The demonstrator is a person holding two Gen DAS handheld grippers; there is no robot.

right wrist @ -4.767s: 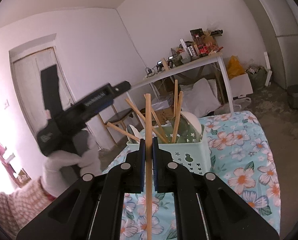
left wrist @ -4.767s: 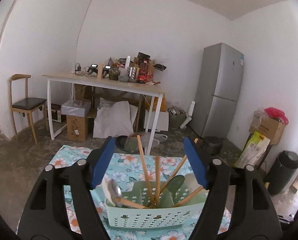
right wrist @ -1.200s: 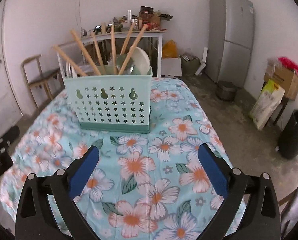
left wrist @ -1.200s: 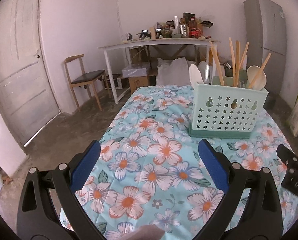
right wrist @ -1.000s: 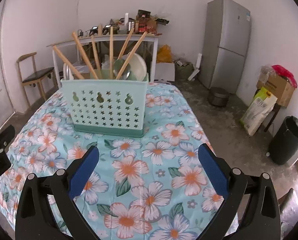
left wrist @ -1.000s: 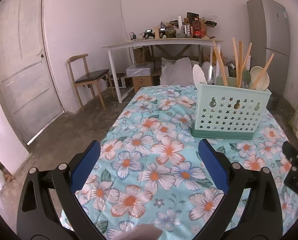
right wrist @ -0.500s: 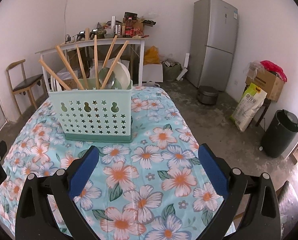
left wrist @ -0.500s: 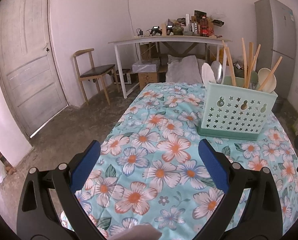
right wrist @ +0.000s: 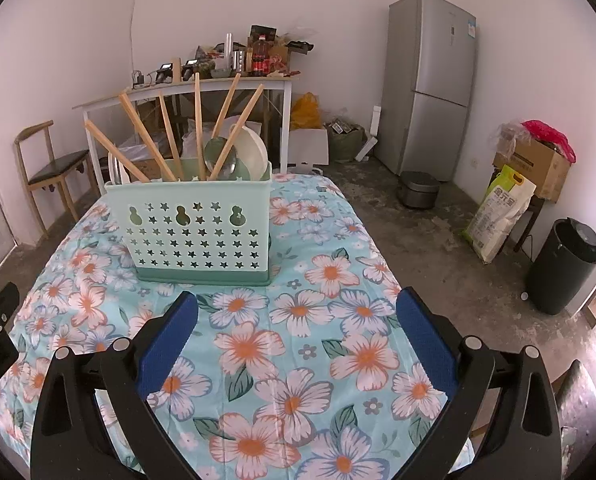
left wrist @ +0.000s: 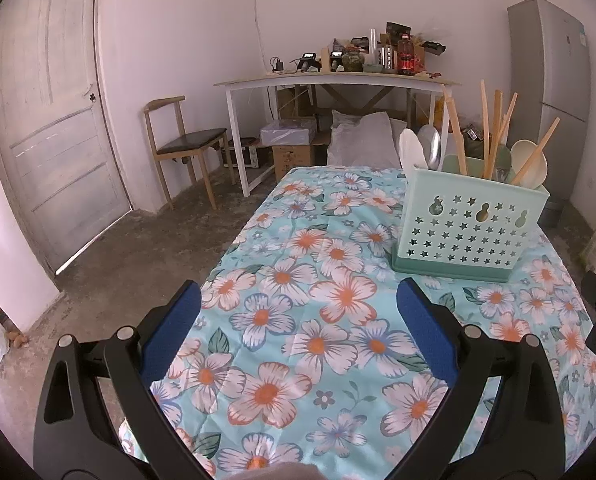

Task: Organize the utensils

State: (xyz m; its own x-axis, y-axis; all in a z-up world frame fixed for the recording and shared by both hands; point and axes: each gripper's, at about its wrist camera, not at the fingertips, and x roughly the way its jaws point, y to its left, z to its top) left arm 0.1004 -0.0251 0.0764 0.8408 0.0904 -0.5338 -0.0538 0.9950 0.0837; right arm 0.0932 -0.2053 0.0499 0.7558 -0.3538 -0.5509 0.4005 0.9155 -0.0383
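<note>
A mint-green perforated utensil caddy [left wrist: 470, 232] [right wrist: 198, 232] stands on the floral tablecloth [left wrist: 318, 320] [right wrist: 298, 340]. Several wooden chopsticks [left wrist: 492, 136] [right wrist: 196, 128] and spoons [left wrist: 532, 162] [right wrist: 248, 148] stick up out of it. My left gripper [left wrist: 298, 336] is open and empty, held back over the near left part of the table, well short of the caddy. My right gripper [right wrist: 296, 336] is also open and empty, near the front edge, with the caddy ahead to its left. Each view shows the other gripper's black body at its edge.
A white desk [left wrist: 338, 80] piled with clutter stands at the back wall, boxes and bags beneath it. A wooden chair [left wrist: 182, 148] and door [left wrist: 46, 120] are left; a fridge [right wrist: 430, 80], sack [right wrist: 498, 216] and black bin [right wrist: 562, 264] are right.
About five seconds ago my right gripper was shut on a chopstick by the caddy; now it is open and empty. Both grippers have drawn back from the caddy over the last second.
</note>
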